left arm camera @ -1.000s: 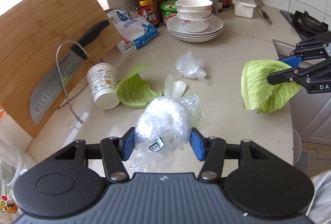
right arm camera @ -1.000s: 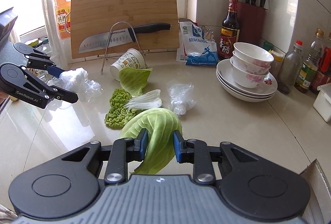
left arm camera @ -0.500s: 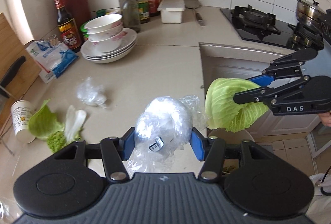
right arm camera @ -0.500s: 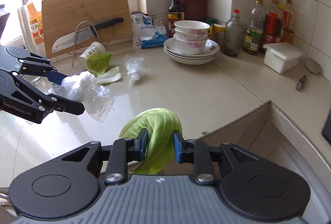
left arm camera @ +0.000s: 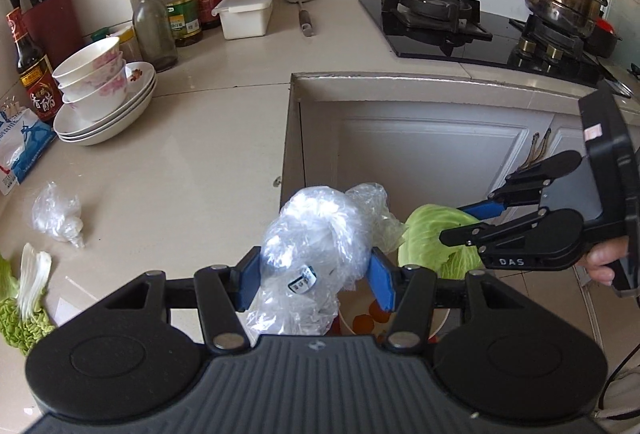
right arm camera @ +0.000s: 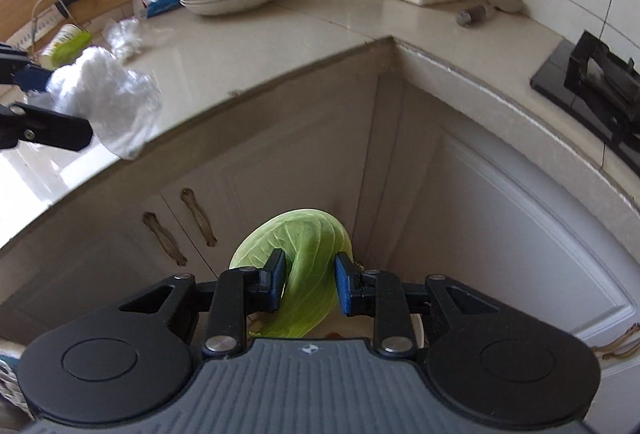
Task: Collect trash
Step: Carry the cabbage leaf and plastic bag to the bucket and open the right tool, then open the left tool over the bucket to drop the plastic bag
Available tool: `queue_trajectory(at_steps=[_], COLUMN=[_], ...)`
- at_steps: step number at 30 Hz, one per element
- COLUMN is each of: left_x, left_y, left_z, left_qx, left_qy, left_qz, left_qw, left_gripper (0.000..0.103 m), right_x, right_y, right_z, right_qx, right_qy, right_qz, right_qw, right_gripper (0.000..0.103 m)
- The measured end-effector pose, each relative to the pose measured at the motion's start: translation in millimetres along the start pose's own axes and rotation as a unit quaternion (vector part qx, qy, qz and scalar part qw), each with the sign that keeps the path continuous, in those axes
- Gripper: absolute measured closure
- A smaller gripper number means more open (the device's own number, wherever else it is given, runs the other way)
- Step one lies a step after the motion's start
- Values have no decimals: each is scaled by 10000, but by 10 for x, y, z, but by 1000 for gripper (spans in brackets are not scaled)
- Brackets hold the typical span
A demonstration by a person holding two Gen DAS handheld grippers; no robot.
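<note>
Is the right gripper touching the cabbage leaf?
Touching. In the right wrist view, the right gripper has both blue pads pressed on the cabbage leaf.

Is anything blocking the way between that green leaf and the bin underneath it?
Nothing visible. The green cabbage leaf hangs in the right tongs over the white bin, with only open air below. The crumpled clear plastic bag hangs beside it.

Both tools are hanging past the worktop [left arm camera: 208, 137] edge, cabinet doors [right arm camera: 500, 234] walling the inner corner ahead. Bin [left arm camera: 440, 318] sitting right below, mouth unblocked. Bowls [left arm camera: 96, 81], bottles [left arm camera: 180, 1] crowding the back wall; middle worktop staying passable.
</note>
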State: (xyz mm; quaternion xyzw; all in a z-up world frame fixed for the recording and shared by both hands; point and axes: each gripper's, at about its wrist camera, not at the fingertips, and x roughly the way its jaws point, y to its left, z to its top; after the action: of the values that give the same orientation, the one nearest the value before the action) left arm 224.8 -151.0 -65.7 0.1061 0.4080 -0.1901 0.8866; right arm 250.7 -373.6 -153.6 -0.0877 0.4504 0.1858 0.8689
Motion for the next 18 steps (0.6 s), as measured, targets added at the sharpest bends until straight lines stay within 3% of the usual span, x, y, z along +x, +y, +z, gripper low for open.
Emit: queue_trajectory(at_steps=[6,10,12,18], left_x=[156,265,324,549], left_y=[-121,-201,-238,-365], left_z=[40,68,80,117], left_qx=[-15,-52,-45,15], left_qy=[123,200,233,334], left_qz=[6,13,0,-113], left_qw=[9999,9998,9997,9994], left_gripper=[49,48,48,48], right_x=[573,837,871,709], right_y=[-211,-297,-314,-370], right_z=[-227,-318,-329,-327], right_qx=[153,245,233,353], right_qy=[423,601,599,182], right_qz=[-236,-410,-392,-351], right_qw=[9987,9971,9972,9986], right_gripper=[71,60,53,17])
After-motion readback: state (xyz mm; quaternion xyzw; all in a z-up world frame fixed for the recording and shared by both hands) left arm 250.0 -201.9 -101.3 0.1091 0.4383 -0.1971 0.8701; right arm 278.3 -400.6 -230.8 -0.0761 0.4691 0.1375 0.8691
